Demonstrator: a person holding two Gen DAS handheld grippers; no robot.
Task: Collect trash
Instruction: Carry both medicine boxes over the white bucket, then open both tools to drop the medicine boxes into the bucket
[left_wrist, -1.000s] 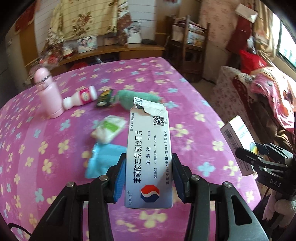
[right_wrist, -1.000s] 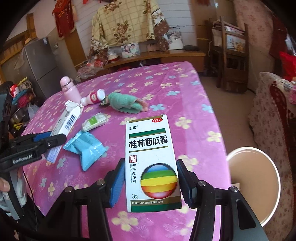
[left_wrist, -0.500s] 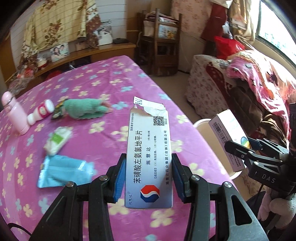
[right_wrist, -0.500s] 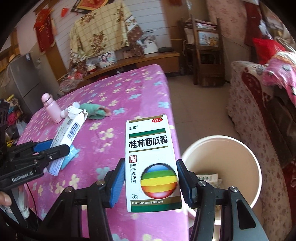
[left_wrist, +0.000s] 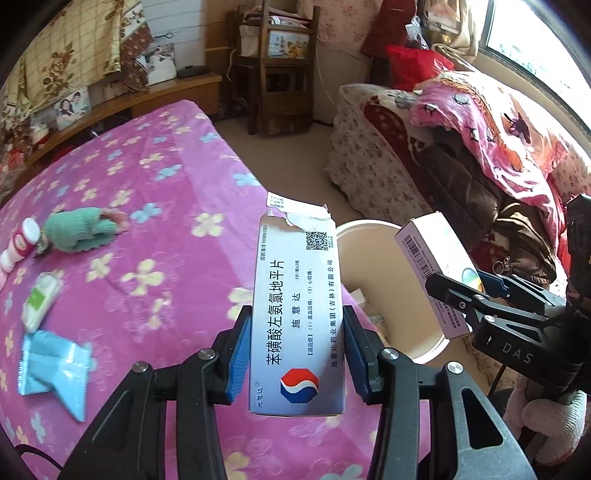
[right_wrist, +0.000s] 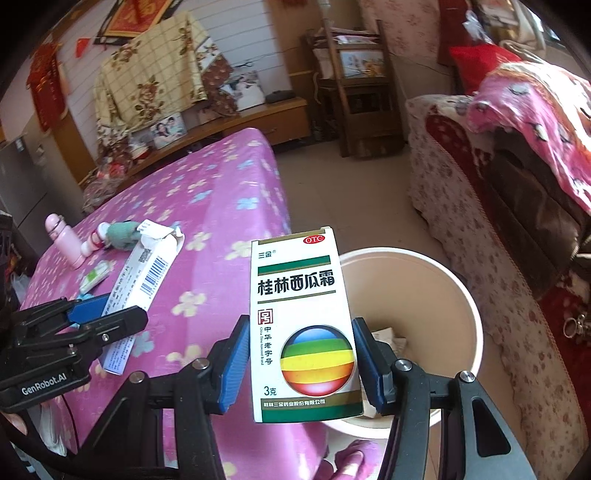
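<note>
Left wrist view: my left gripper (left_wrist: 297, 360) is clamped on a torn white box (left_wrist: 297, 314), blue pads pressed to both of its long sides, torn flap pointing away from me. Just beyond it, off the right edge of the bed (left_wrist: 147, 206), stands a cream bin (left_wrist: 373, 266) on the floor. To the right, my right gripper (left_wrist: 461, 295) holds a second box over the bin's right side.

From the right wrist view, that gripper grasps a rainbow box (right_wrist: 303, 325) upright, pads on both sides. The bin's open mouth lies directly behind and below it, with a few scraps visible at the bottom.

On the bed to the left remain a blue packet (left_wrist: 55, 363), a small white-and-green packet (left_wrist: 40, 301), a green knitted item (left_wrist: 79, 229), a little white bottle (left_wrist: 20, 245), and farther left a pink flask (right_wrist: 66, 240).

I judge the step in hand to be carrying both boxes to the bin. The next move calls for bringing each box fully over the opening, the left one more so since it seems nearer the bed side, then loosening the jaws to let them drop.
</note>
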